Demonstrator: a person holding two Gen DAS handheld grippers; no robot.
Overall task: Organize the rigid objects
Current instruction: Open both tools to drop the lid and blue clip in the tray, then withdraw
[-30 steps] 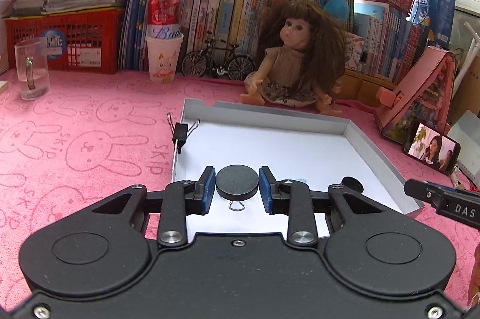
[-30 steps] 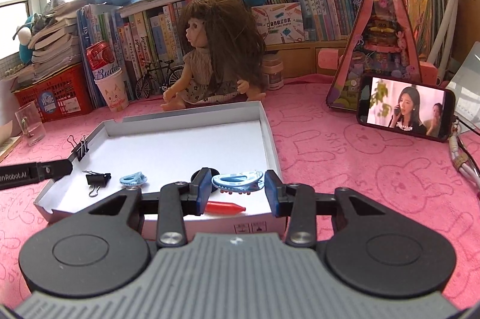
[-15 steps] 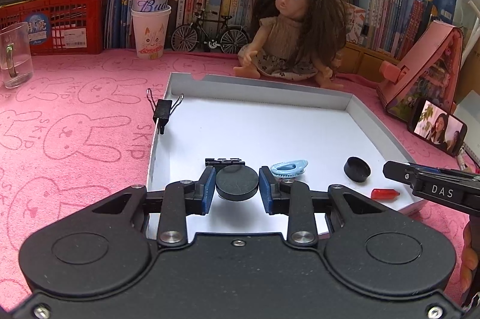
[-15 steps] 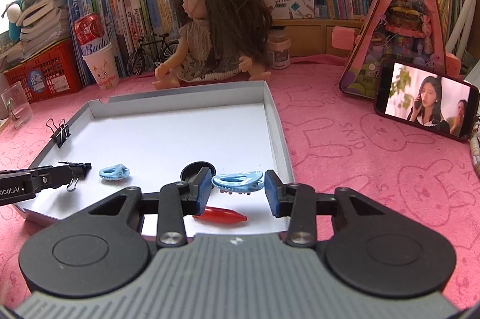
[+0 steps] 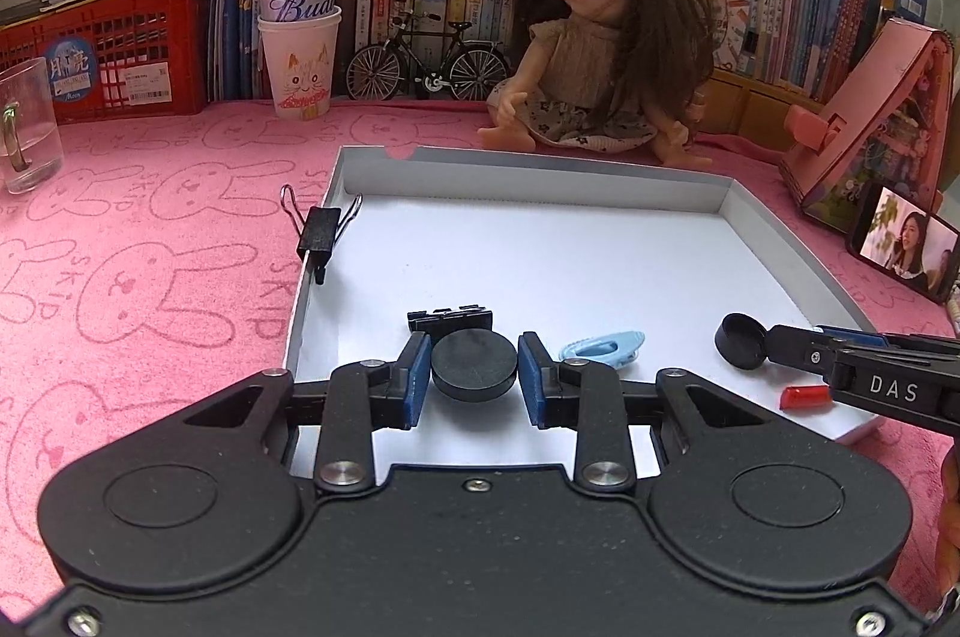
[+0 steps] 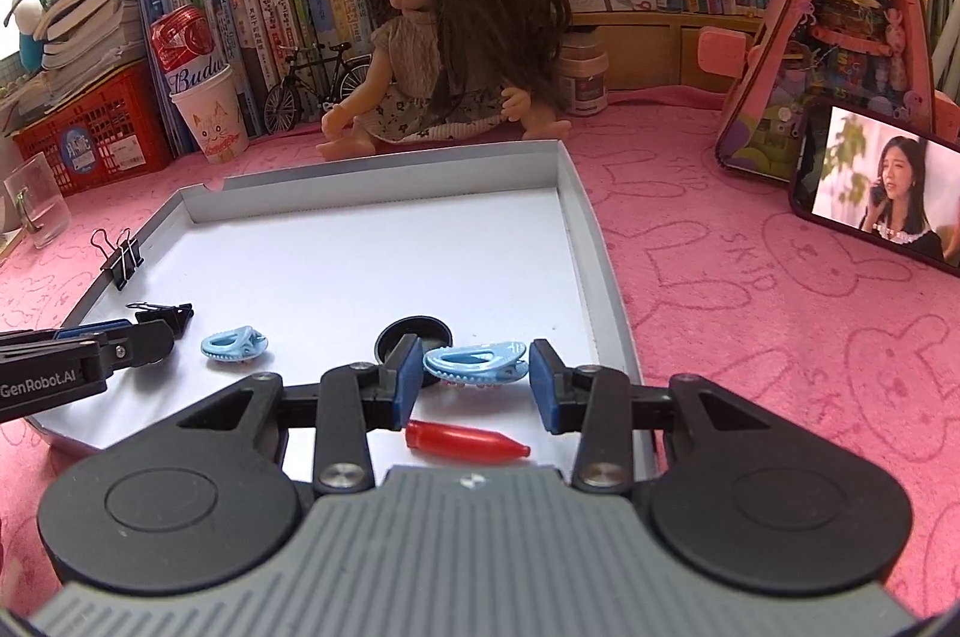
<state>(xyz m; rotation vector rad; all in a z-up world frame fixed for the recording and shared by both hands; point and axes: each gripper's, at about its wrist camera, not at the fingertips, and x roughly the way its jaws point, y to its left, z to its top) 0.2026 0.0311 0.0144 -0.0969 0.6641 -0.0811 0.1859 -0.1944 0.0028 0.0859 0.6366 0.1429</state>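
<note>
My left gripper [image 5: 474, 366] is shut on a black round disc [image 5: 474, 364] and holds it over the near left part of the shallow white tray [image 5: 540, 175]. My right gripper [image 6: 474, 367] is shut on a blue hair clip [image 6: 475, 360] over the tray's near right part [image 6: 591, 241]. In the tray lie a second blue clip [image 5: 603, 346], a black cap [image 5: 741, 340], a red cone-shaped cap [image 6: 465, 442] and a black binder clip [image 5: 450, 320]. Another binder clip [image 5: 318, 232] grips the tray's left wall.
A doll [image 5: 600, 37] sits just behind the tray. A phone [image 6: 876, 187] and a pink triangular house [image 6: 840, 13] stand to the right. A paper cup with a can [image 5: 300, 37], a toy bicycle [image 5: 426, 61], a glass mug [image 5: 24, 127] and books line the back.
Both grippers have moved forward and lower over the tray, each keeping its object. The loose items in the tray now look nearer.
</note>
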